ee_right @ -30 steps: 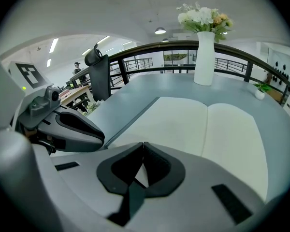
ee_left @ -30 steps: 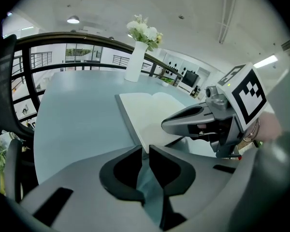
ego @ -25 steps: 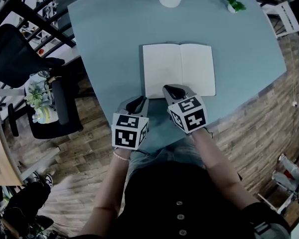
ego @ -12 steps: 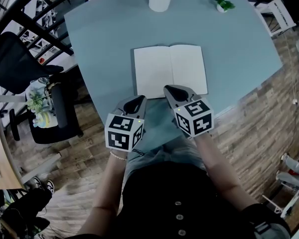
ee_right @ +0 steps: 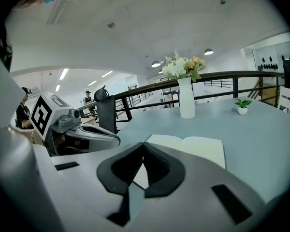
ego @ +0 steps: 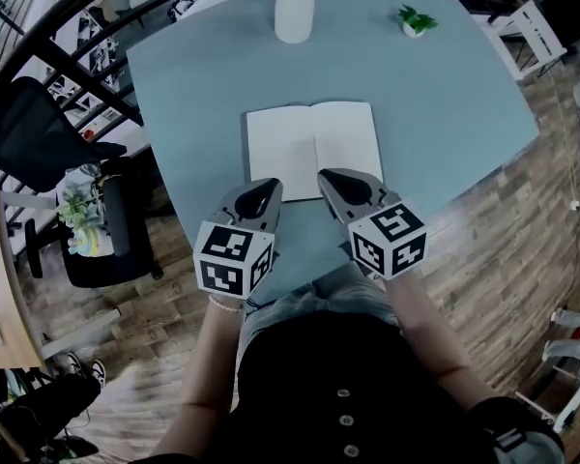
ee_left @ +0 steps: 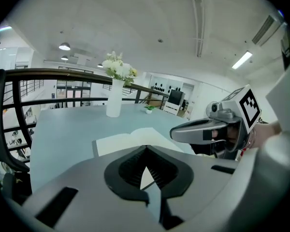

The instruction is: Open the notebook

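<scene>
Notebook (ego: 313, 148): lies open and flat near the middle of the blue-grey table (ego: 445, 95), blank pale pages up, its spine running from near to far
Left gripper (ego: 273, 184): at the notebook's near edge, over the left page; its fingers have just been closing and are now pressed together at the tips, with nothing between them
Right gripper (ego: 325, 175): just right of the left one, close to the spine; its fingers are also pressed together at the tips and pinch nothing
Vase (ego: 294, 13): white and upright at the table's far edge, well apart from the notebook; it holds flowers (ee_right: 183, 66), white and pale blooms with green leaves
Small pot (ego: 409, 29): white, on the far right of the table, to the right of the vase; it holds a little green plant (ego: 416, 14)
Black chair (ego: 126, 211): off the table to the left; a pale bundle (ego: 77, 211) with some greenery sits by it, too small to tell what it is
Cut off: the head view's top edge crops the flowers, so only the vase body shows there; the gripper views show the whole bunch
Covered: in the head view both gripper tips overlap the notebook's near edge and hide part of it; whether they touch the paper cannot be told there, and the gripper views show the pages lying beyond the tips
Hard to make out: small figures beyond the dark railing (ego: 77, 61) in the right gripper view
</scene>
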`<control>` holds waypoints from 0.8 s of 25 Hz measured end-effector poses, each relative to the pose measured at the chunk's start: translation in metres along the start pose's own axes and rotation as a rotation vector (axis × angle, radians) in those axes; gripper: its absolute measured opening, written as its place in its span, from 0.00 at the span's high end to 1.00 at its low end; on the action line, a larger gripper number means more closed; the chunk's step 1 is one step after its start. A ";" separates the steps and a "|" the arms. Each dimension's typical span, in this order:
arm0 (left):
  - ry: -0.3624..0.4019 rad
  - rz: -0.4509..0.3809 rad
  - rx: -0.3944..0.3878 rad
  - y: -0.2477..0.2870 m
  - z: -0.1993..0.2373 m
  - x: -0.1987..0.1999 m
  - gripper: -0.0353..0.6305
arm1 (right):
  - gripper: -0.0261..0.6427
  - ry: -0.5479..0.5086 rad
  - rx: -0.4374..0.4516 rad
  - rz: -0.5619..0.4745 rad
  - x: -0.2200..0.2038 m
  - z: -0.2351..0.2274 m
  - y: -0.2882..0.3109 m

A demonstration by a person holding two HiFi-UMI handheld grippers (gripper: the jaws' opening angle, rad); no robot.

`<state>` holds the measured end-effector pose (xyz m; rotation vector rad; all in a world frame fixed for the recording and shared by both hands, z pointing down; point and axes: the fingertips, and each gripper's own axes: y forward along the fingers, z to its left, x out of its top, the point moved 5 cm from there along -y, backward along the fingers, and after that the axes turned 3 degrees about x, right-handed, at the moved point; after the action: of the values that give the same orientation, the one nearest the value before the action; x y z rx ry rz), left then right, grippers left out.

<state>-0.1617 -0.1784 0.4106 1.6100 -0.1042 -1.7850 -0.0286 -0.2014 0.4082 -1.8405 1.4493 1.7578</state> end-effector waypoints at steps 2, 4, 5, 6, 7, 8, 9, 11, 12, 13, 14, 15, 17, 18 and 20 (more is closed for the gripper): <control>0.014 -0.009 -0.005 0.000 -0.005 0.008 0.92 | 0.95 0.013 0.008 -0.024 0.005 -0.003 -0.007; 0.004 -0.028 -0.010 0.002 -0.010 0.017 0.92 | 0.95 0.041 0.023 -0.065 0.011 -0.007 -0.015; -0.002 -0.039 -0.011 0.004 -0.012 0.023 0.92 | 0.95 0.048 0.029 -0.091 0.014 -0.009 -0.020; -0.003 -0.051 -0.010 0.005 -0.014 0.029 0.92 | 0.95 0.049 0.031 -0.114 0.018 -0.011 -0.024; 0.002 -0.062 -0.008 0.006 -0.015 0.035 0.92 | 0.95 0.046 0.031 -0.133 0.022 -0.013 -0.028; 0.009 -0.073 -0.006 0.006 -0.016 0.041 0.92 | 0.95 0.041 0.030 -0.147 0.026 -0.014 -0.031; 0.015 -0.086 -0.005 0.006 -0.017 0.047 0.92 | 0.95 0.036 0.028 -0.158 0.029 -0.015 -0.035; 0.024 -0.113 -0.008 0.005 -0.022 0.059 0.92 | 0.95 0.029 0.026 -0.177 0.036 -0.017 -0.041; 0.029 -0.124 -0.009 0.004 -0.024 0.064 0.92 | 0.95 0.027 0.027 -0.187 0.039 -0.018 -0.044; 0.035 -0.134 -0.011 0.004 -0.027 0.068 0.92 | 0.95 0.027 0.029 -0.197 0.042 -0.019 -0.047; 0.040 -0.143 -0.013 0.004 -0.029 0.072 0.92 | 0.95 0.028 0.033 -0.208 0.045 -0.019 -0.050; 0.042 -0.150 -0.016 0.004 -0.031 0.074 0.92 | 0.95 0.029 0.037 -0.218 0.047 -0.019 -0.052; 0.040 -0.163 -0.024 0.003 -0.036 0.078 0.92 | 0.95 0.030 0.048 -0.242 0.052 -0.020 -0.059; 0.039 -0.167 -0.026 0.003 -0.038 0.079 0.92 | 0.95 0.027 0.051 -0.254 0.055 -0.019 -0.062; 0.041 -0.169 -0.028 0.002 -0.041 0.079 0.92 | 0.95 0.016 0.053 -0.277 0.061 -0.019 -0.068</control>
<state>-0.1210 -0.2069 0.3361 1.6763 0.0777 -1.8700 0.0220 -0.2109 0.3301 -1.9248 1.1676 1.5603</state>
